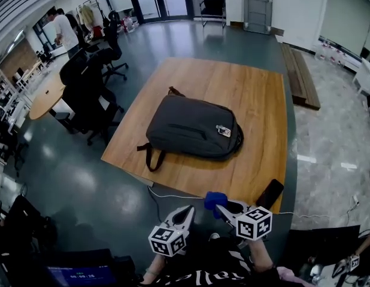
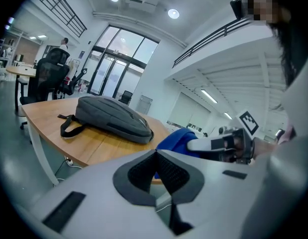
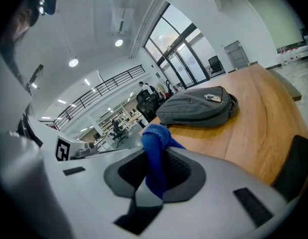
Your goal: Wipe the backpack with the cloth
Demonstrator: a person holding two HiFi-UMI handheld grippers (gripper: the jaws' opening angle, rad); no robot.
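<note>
One cloth (image 1: 214, 200) clamped in R claw (image 1: 221, 208), L claw (image 1: 190, 210) closed empty, backpack (image 1: 194, 127) well ahead of both.

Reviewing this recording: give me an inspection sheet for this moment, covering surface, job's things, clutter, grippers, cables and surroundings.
Surface: wooden table.
Job's things: grey backpack lies flat mid-table; blue cloth is off it, not yet touching.
Clutter: flat black object at the table's near right edge; cannot tell what it is.
Grippers: left gripper jaws together, empty; right gripper jaws shut on the cloth.
Cables: white cable on the floor by the near edge.
Surroundings: office chairs left of the table; a person far left.
</note>
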